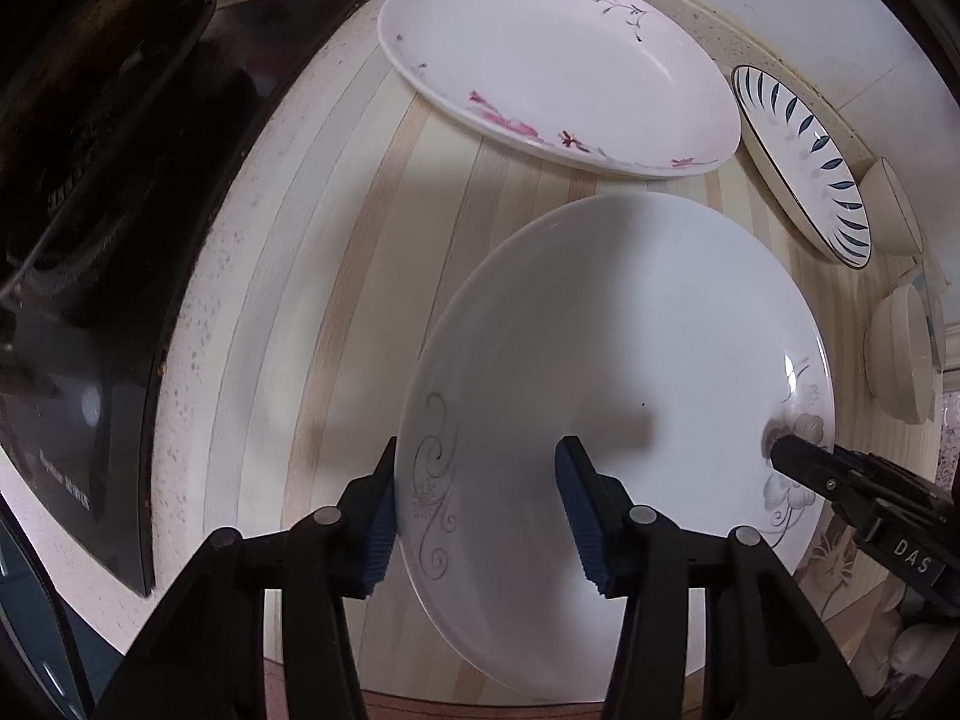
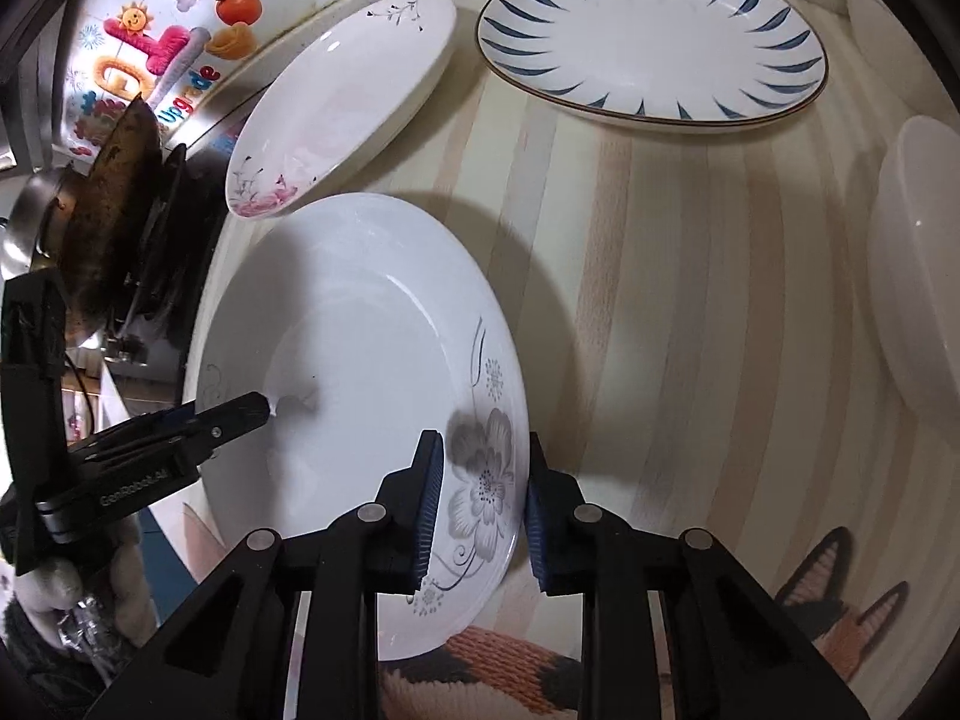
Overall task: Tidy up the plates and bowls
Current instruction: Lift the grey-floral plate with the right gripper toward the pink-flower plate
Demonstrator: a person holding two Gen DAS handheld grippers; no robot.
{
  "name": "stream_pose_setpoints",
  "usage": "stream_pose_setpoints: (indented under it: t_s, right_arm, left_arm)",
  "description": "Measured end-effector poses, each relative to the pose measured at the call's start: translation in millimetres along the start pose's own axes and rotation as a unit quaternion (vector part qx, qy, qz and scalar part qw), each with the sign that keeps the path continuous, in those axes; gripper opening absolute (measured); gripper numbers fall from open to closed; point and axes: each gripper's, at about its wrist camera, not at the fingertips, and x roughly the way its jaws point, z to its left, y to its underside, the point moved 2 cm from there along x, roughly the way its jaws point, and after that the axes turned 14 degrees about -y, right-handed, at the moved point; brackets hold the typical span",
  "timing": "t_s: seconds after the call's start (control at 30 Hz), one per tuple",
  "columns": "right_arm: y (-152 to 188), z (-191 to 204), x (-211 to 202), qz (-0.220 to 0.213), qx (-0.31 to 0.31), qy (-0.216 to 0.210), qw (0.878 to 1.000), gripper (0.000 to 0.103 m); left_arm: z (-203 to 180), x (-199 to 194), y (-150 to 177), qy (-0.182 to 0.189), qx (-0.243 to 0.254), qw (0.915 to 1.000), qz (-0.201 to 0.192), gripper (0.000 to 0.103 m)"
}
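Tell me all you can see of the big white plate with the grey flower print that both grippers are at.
The round, glossy white plate with grey flower and scroll prints lies flat on the striped countertop, overhanging its near edge. The left gripper and right gripper each straddle opposite rims, jaws open. Beside it sits the pink-flowered plate.

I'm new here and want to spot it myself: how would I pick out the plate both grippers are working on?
Start at the striped countertop beside the black stove. Nearest its front edge lies the big white plate, with the left gripper and right gripper straddling opposite rims. Unlike the pink-flowered plate and blue-leaf plate behind it, it carries a grey flower.
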Motion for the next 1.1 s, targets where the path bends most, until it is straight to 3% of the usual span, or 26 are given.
stream_pose_setpoints:
  t_s: [0.37, 0.63, 1.1]
  right_arm:
    - [35, -12, -36, -0.025, 0.014, 0.000, 1.000, 0.027]
    - [67, -37, -81, -0.062, 0.045, 0.006, 0.997, 0.027]
    - [119, -82, -117, -0.100, 0.112, 0.024, 0.988, 0.027]
  left_arm:
    - [-11, -31, 60, 0.006, 0.031, 0.9992, -0.024, 0.046]
    - [-36, -47, 93, 0.017, 0.097, 0.9944, -0.039, 0.046]
    - [-84, -48, 109, 0.024, 0.180, 0.9829, -0.031, 0.046]
